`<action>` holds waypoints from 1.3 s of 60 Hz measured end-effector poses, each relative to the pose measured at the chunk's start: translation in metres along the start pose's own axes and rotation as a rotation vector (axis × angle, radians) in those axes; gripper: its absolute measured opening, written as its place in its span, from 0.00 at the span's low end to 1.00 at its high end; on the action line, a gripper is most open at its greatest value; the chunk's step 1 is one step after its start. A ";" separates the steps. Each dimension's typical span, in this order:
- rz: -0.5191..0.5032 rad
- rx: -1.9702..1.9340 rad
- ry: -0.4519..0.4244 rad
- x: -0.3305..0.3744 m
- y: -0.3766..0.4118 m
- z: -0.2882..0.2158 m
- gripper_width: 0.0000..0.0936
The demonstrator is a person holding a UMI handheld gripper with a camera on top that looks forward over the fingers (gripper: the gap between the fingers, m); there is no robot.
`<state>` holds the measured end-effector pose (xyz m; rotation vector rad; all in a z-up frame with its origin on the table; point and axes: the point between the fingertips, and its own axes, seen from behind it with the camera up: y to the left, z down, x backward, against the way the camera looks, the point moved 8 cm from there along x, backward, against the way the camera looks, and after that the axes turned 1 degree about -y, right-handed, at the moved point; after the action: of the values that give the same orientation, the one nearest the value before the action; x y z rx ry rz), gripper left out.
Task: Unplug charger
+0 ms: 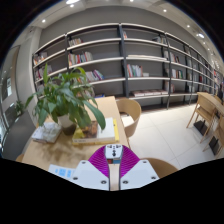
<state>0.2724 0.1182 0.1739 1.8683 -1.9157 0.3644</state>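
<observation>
Gripper (112, 160) fingers narrow, magenta pads (101, 160) close together; a small white object (114, 152) sits between them, can't tell if gripped or if it is the charger. Judged: approach step; next, locate the plug. Ahead, table (50, 152) with potted plant (65, 100). Beyond, chair (129, 110), shelves (110, 62) holding books.
</observation>
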 end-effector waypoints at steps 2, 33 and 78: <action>0.004 0.018 0.054 -0.008 -0.005 0.026 0.11; 0.008 0.054 0.204 -0.023 0.001 0.116 0.28; 0.055 0.034 -0.091 0.273 0.153 0.082 0.88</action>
<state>0.1118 -0.1526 0.2510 1.8859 -2.0364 0.3364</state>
